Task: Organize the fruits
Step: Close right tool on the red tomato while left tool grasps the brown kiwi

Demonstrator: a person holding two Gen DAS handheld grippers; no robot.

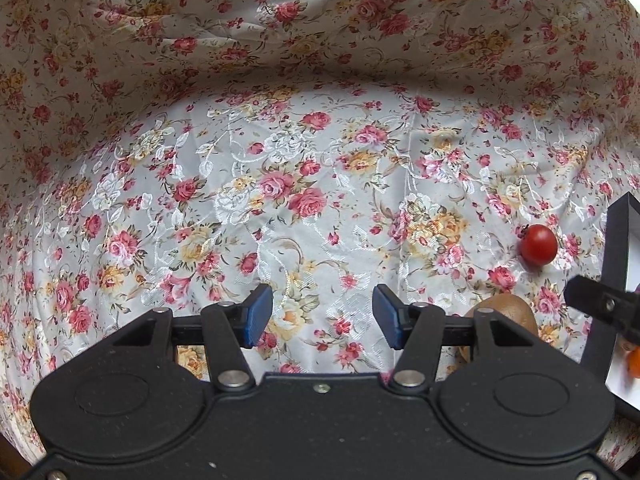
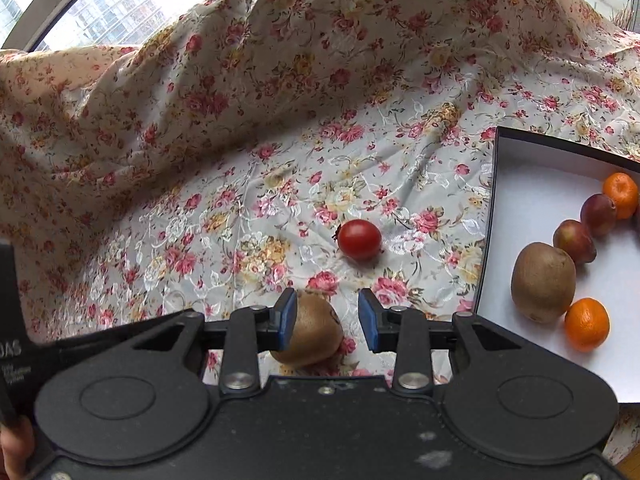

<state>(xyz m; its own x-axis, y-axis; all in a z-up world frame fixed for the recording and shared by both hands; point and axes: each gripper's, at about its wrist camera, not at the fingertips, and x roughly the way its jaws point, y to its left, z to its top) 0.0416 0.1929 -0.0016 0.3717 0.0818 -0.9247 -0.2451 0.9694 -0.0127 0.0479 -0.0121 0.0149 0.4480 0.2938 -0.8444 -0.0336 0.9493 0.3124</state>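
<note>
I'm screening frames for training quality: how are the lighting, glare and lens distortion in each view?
Left wrist view: even daylight, shiny highlights on the tablecloth, edges strongly bent by the fisheye, cherry tomato sharp. Right wrist view: the window is blown out, the white box is bright but readable, the kiwi between the fingers is sharp with a soft shadow.

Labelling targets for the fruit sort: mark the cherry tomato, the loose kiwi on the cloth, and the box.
cherry tomato (image 2: pixel 359 239), right wrist view, middle of its red skin.
loose kiwi (image 2: pixel 316 336), right wrist view, brown skin between the jaws.
box (image 2: pixel 489 220), right wrist view, black left wall.
</note>
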